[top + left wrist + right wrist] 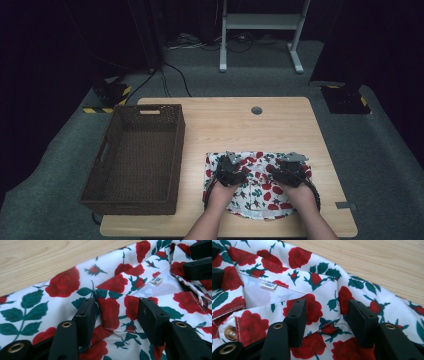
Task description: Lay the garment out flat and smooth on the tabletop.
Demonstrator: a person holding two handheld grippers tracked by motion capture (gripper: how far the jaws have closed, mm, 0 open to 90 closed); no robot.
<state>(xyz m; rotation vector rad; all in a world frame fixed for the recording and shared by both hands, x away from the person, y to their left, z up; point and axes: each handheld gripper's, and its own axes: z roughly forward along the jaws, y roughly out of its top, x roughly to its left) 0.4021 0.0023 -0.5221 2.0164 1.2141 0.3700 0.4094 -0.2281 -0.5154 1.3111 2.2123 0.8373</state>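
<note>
Shirt (pixel 257 187), white with red roses, lay folded near the table's front edge, right of centre. Both grippers pressed down on it: the left gripper (pixel 117 315) stood with jaws parted around a raised pleat by the collar, the right gripper (pixel 325 315) likewise parted astride a fold near a snap button (pixel 230 333). Neither had pinched yet, so the step looked like taking hold for a fold or lift; next, both jaws would need to close evenly on the cloth. A wicker basket (pixel 135 160) stood empty to the left on the wooden table (pixel 280 125). Beyond lay grey carpet (pixel 350 135), cables and a white stand (pixel 260 30) in a dark room.
</note>
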